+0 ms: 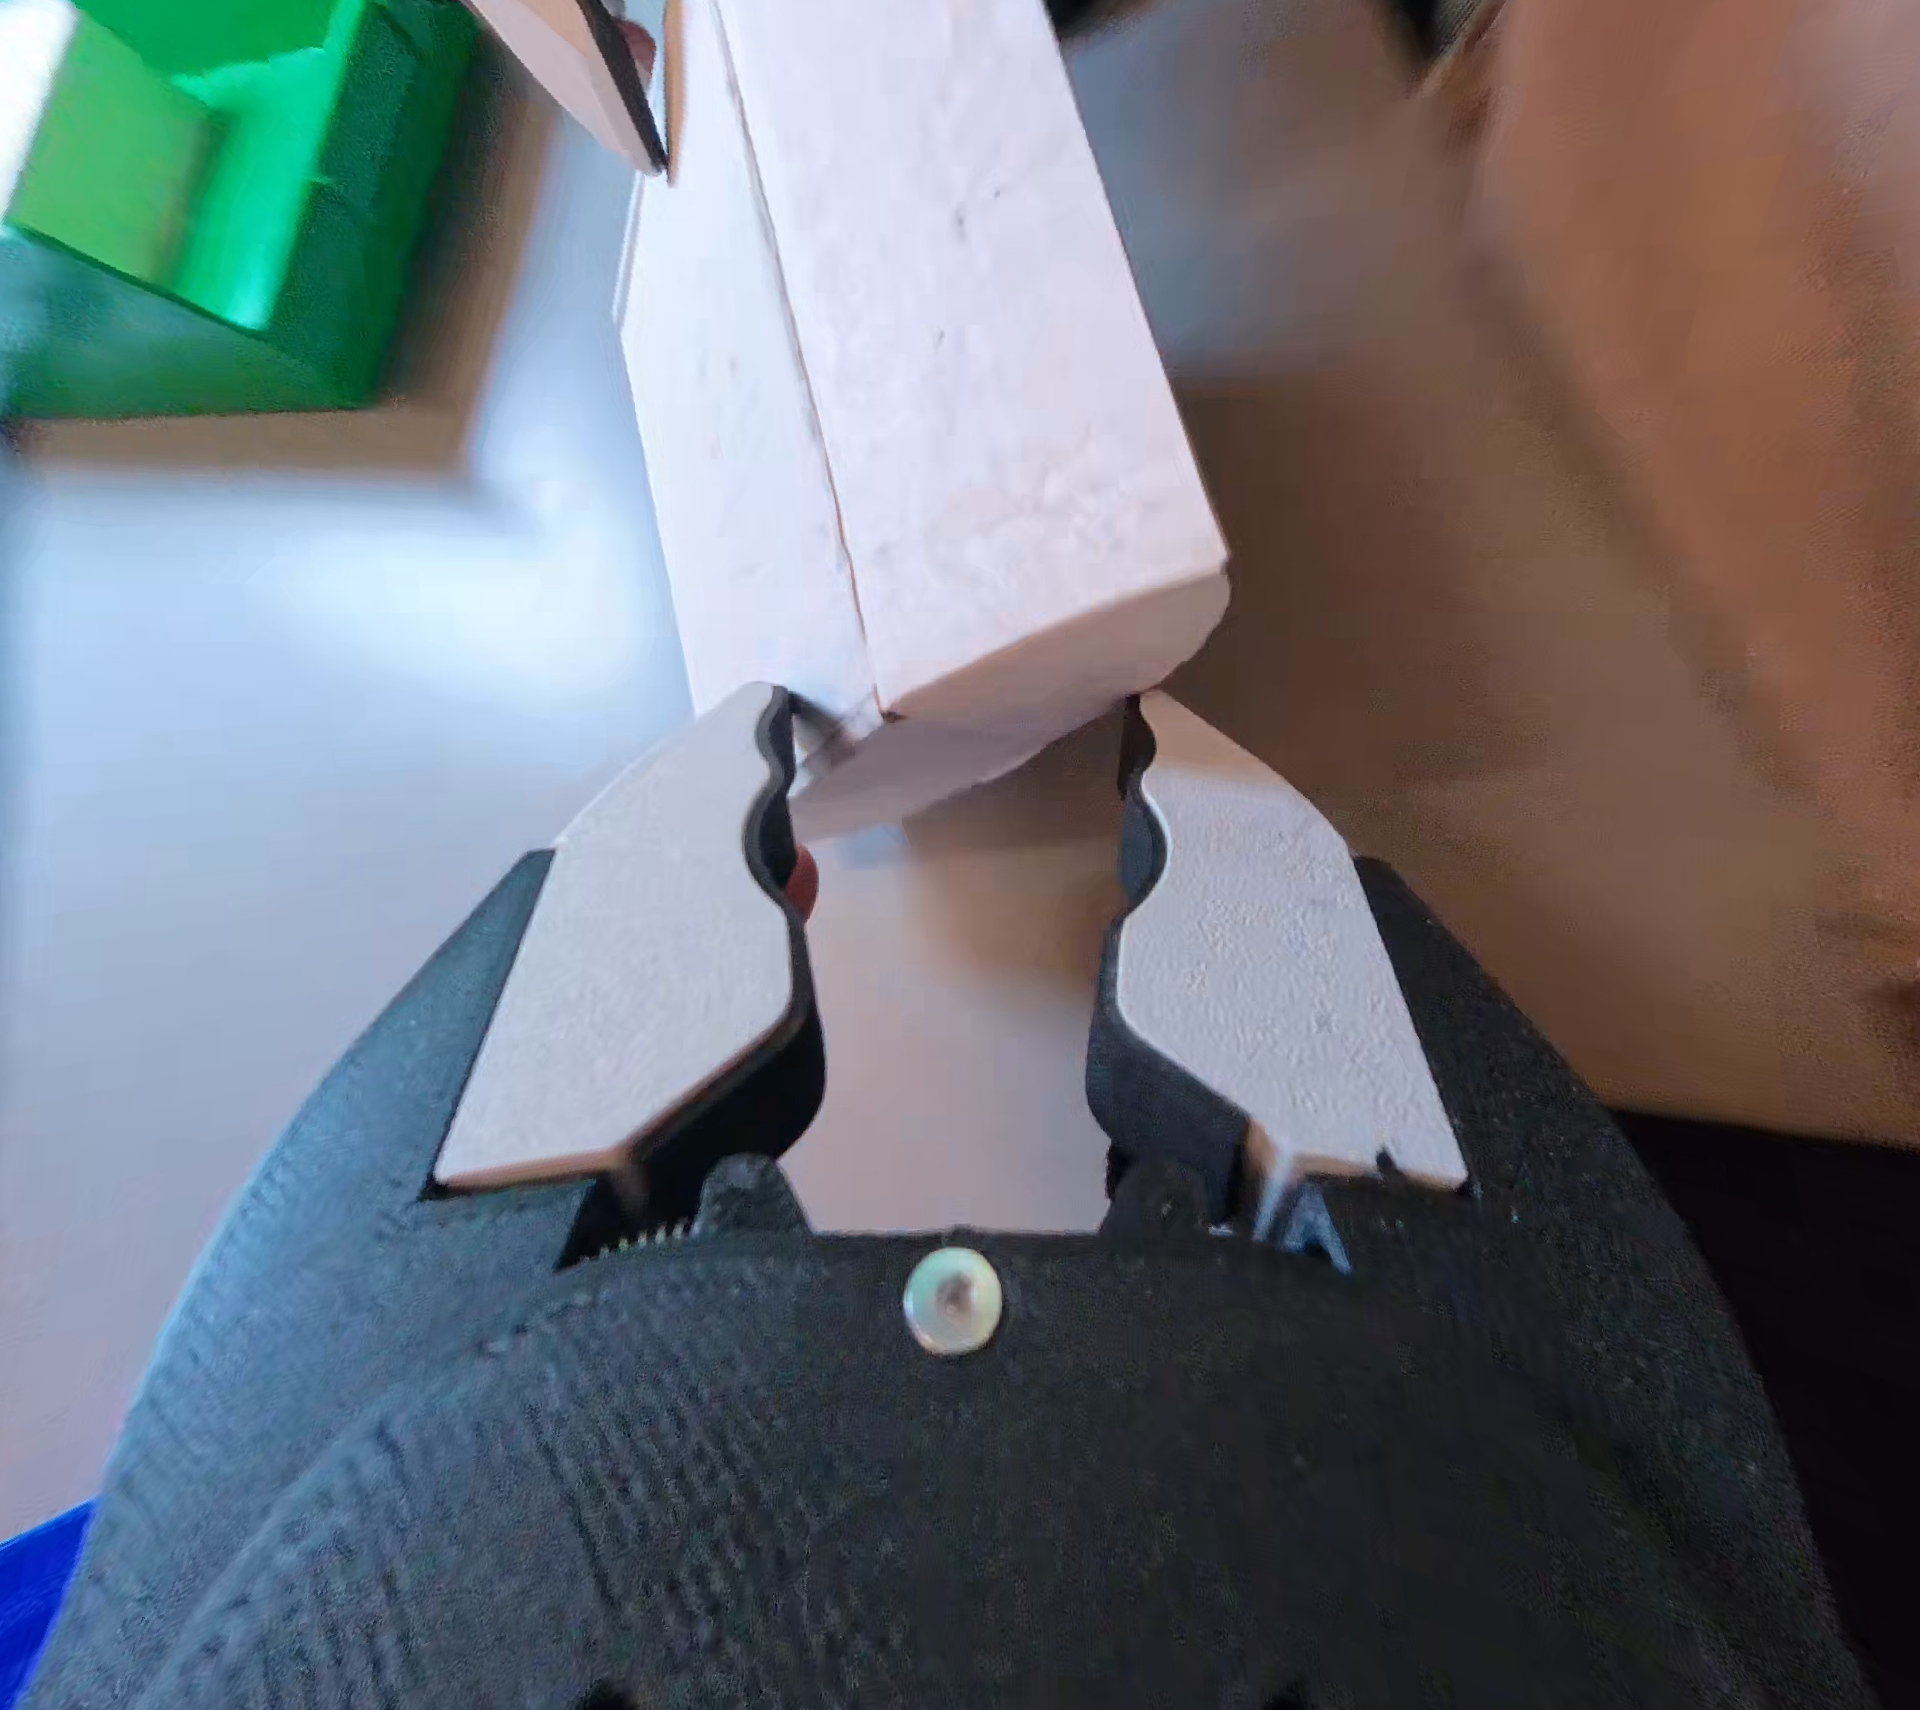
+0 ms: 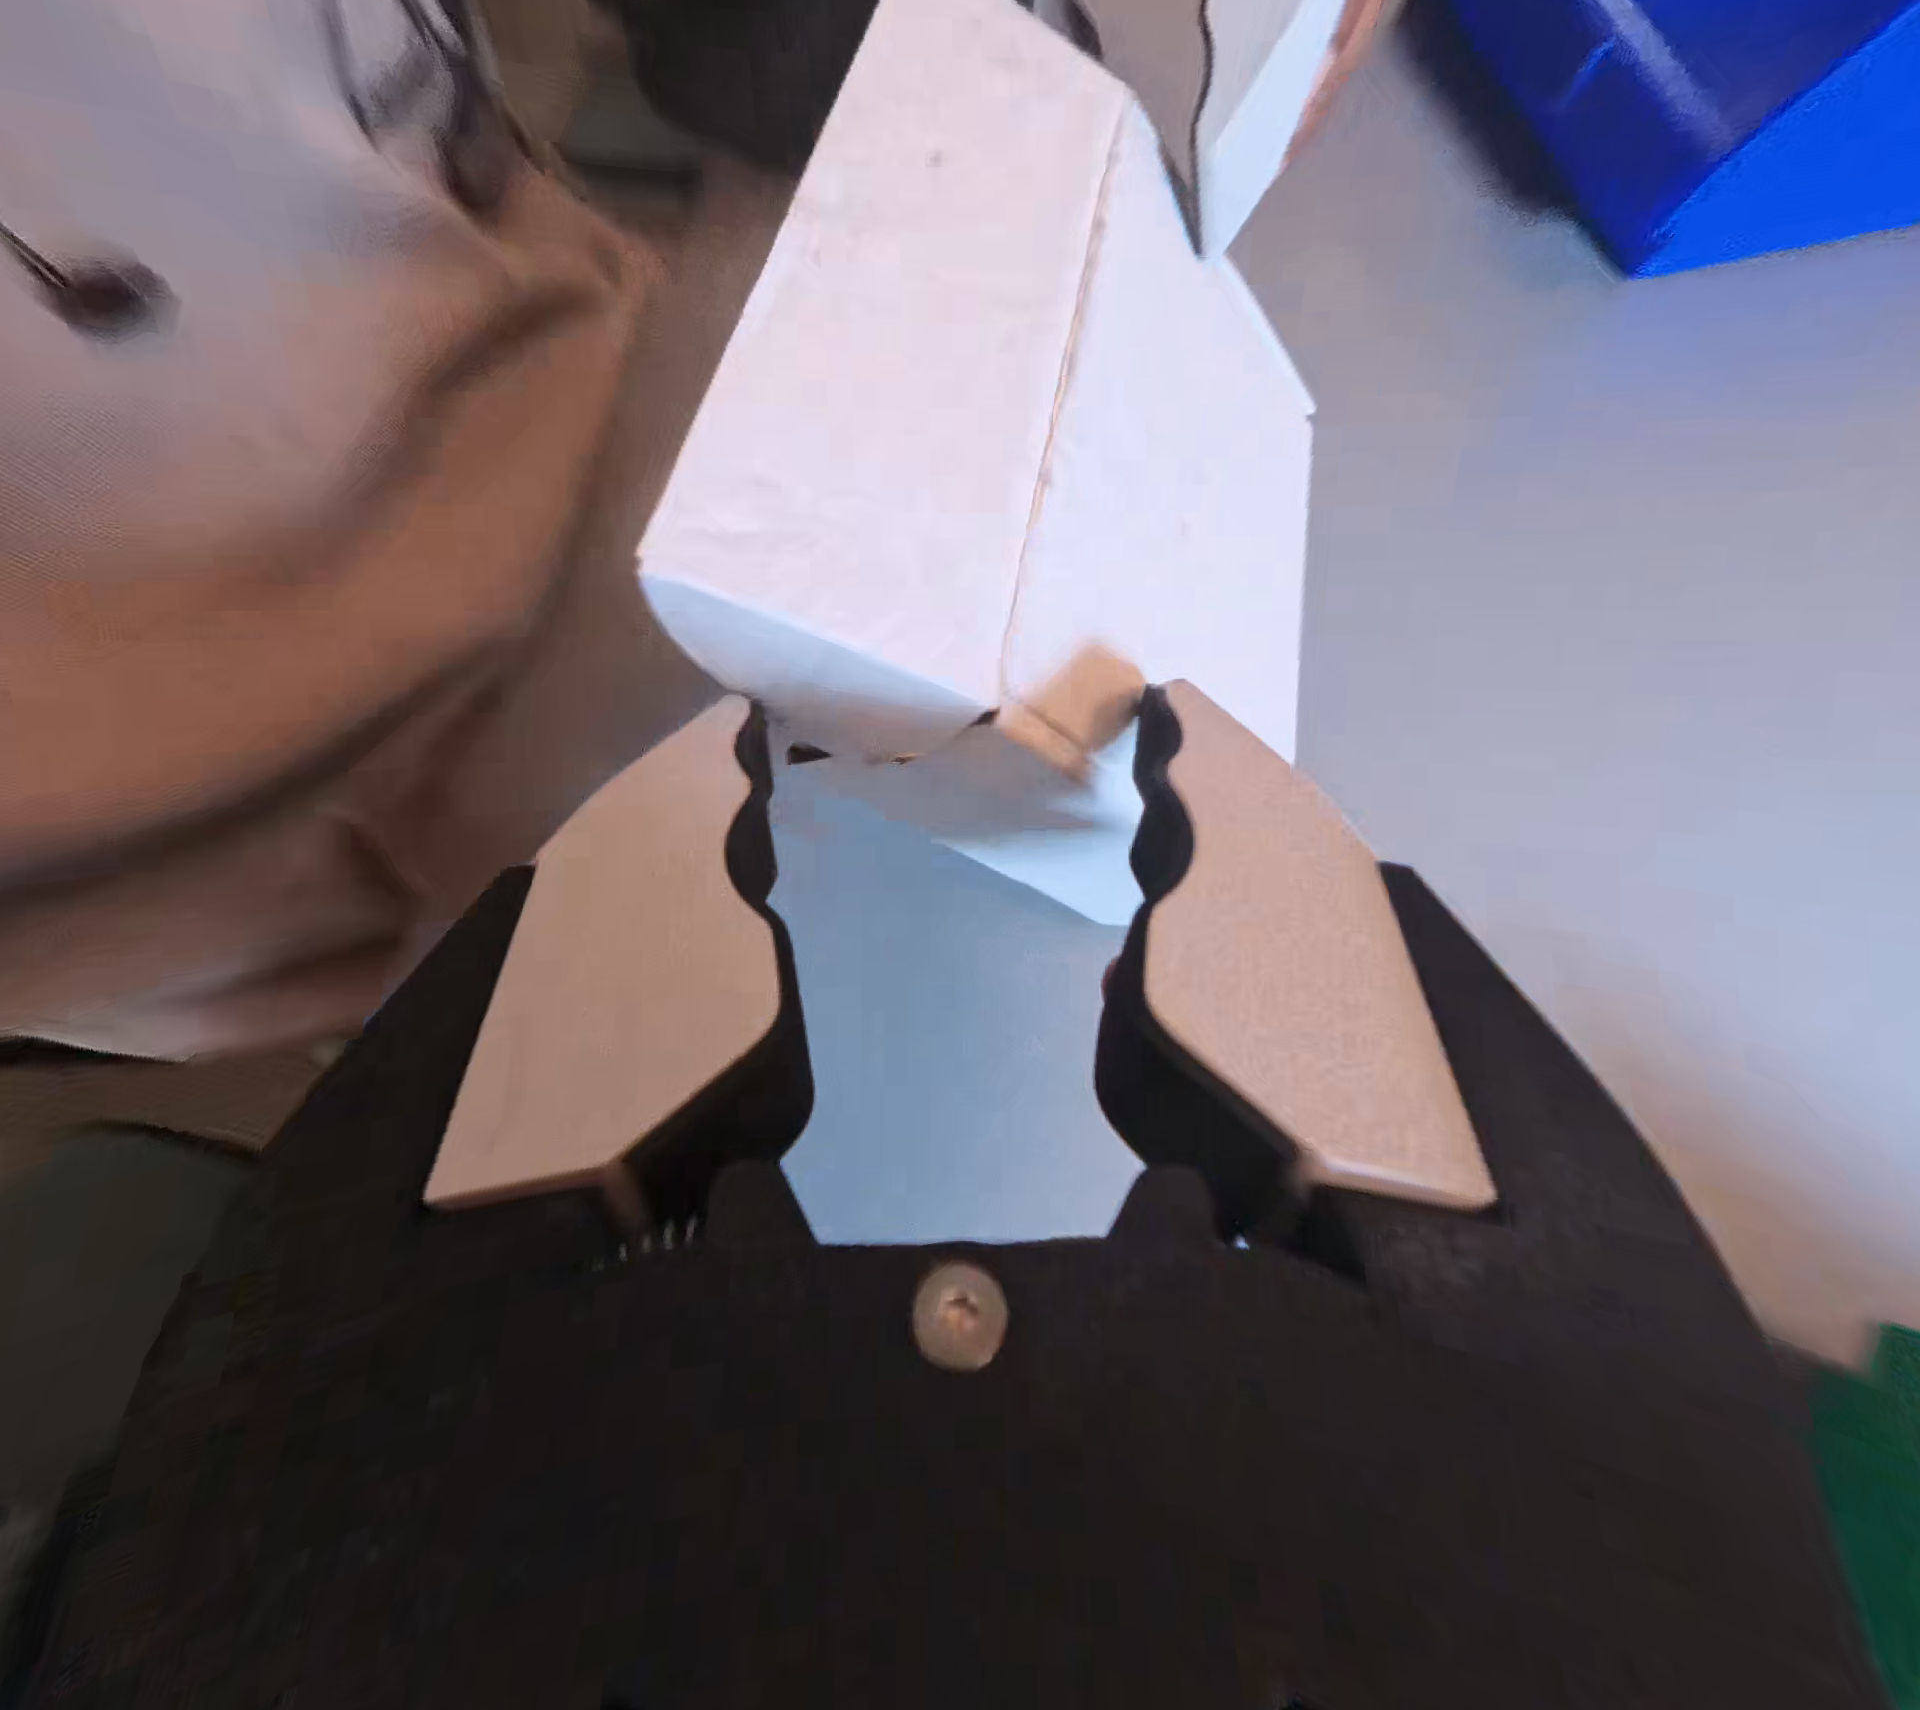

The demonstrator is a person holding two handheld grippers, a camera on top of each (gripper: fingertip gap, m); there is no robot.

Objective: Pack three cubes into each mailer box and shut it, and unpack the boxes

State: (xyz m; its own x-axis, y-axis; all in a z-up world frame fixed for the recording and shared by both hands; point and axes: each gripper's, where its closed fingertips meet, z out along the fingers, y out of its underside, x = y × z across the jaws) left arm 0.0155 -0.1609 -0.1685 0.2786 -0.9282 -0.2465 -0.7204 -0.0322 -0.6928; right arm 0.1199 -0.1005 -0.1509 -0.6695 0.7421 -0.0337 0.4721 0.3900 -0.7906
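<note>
We hold a closed white mailer box (image 1: 914,330) aloft between our two tools, tilted above the pale table (image 1: 260,725). Our left tongs (image 1: 961,715) clamp one end of the box; our right tongs (image 2: 951,710) clamp the opposite end, where a torn brown patch shows at the corner. In the left wrist view a green bin (image 1: 208,133) stands well behind on the table; in the right wrist view a blue bin (image 2: 1704,29) sits off to the side.
</note>
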